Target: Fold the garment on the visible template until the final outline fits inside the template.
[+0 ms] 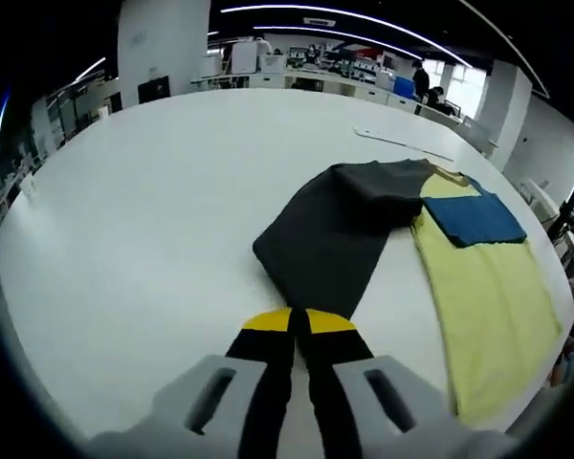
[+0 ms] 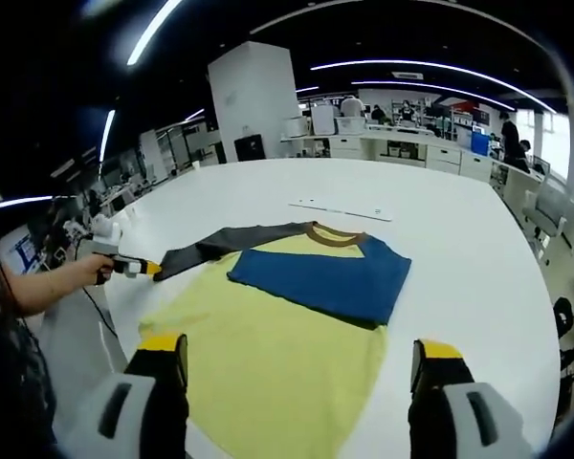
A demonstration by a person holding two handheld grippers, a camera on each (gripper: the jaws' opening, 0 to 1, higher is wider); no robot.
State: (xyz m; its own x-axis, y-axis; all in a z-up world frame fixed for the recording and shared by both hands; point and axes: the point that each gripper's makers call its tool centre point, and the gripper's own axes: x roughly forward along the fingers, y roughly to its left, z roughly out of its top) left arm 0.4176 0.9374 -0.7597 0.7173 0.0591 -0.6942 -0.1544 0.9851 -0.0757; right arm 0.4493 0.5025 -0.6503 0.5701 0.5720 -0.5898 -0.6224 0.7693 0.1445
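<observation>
Left gripper (image 1: 298, 320) clamped on dark sleeve (image 1: 330, 234) of t-shirt (image 2: 287, 325) spread on white table (image 2: 459, 229); right gripper (image 2: 301, 368) gaping, empty. Risk: sleeve pulled too far, bunching body, outline oversized.

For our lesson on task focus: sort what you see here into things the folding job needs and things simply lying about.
Needed for the job:
shirt
left gripper, jaws shut on the dark sleeve
right gripper, jaws open

Lying about:
flat white board beyond the collar
desks in the background
</observation>
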